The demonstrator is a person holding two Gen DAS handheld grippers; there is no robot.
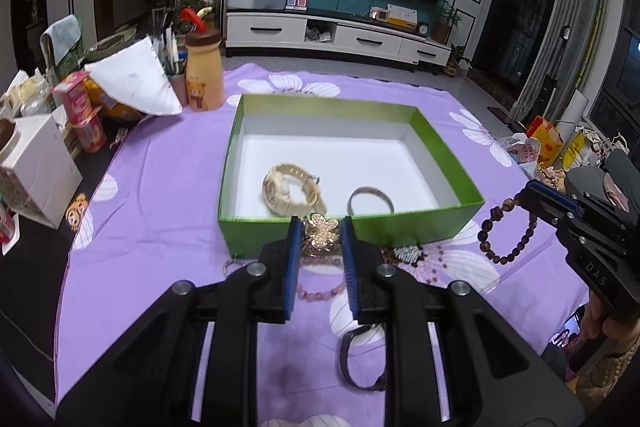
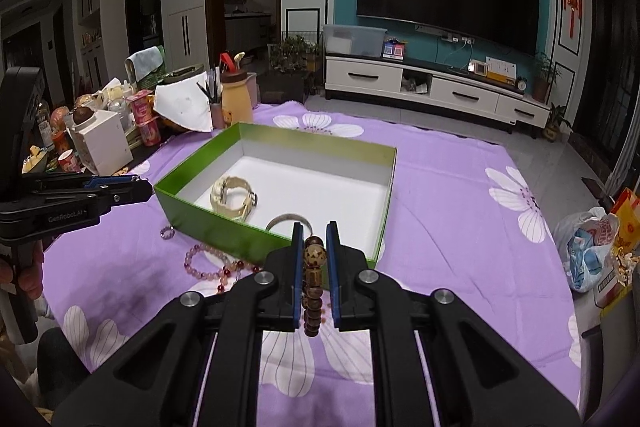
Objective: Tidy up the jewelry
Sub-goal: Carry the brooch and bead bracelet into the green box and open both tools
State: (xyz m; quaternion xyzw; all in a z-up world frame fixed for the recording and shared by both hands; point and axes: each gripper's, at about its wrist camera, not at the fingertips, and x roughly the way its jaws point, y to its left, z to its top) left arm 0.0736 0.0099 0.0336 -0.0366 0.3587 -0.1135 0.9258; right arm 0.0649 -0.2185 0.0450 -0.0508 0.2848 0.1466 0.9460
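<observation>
A green box [image 1: 400, 227] [image 2: 192, 215] with a white floor sits on the purple flowered cloth. Inside lie a cream watch [image 1: 292, 191] [image 2: 234, 201] and a thin silver bangle [image 1: 370, 201] [image 2: 286, 221]. My left gripper [image 1: 320, 227] is shut on a gold flower brooch [image 1: 322, 233], held just before the box's near wall. My right gripper [image 2: 314, 233] is shut on a brown wooden bead bracelet [image 2: 314, 279] [image 1: 506, 231], which hangs in the air right of the box. A pink bead bracelet [image 1: 320, 291] [image 2: 208, 261], a dark band [image 1: 360, 359] and a small ring [image 2: 168, 233] lie on the cloth.
Left of the cloth stand a white box [image 1: 38, 167], yoghurt cups [image 1: 86, 115], a yellow bear bottle [image 1: 204, 71] and a white pouch [image 1: 136, 83]. Bags [image 2: 588, 247] lie at the right edge. A TV stand [image 2: 436, 91] is behind.
</observation>
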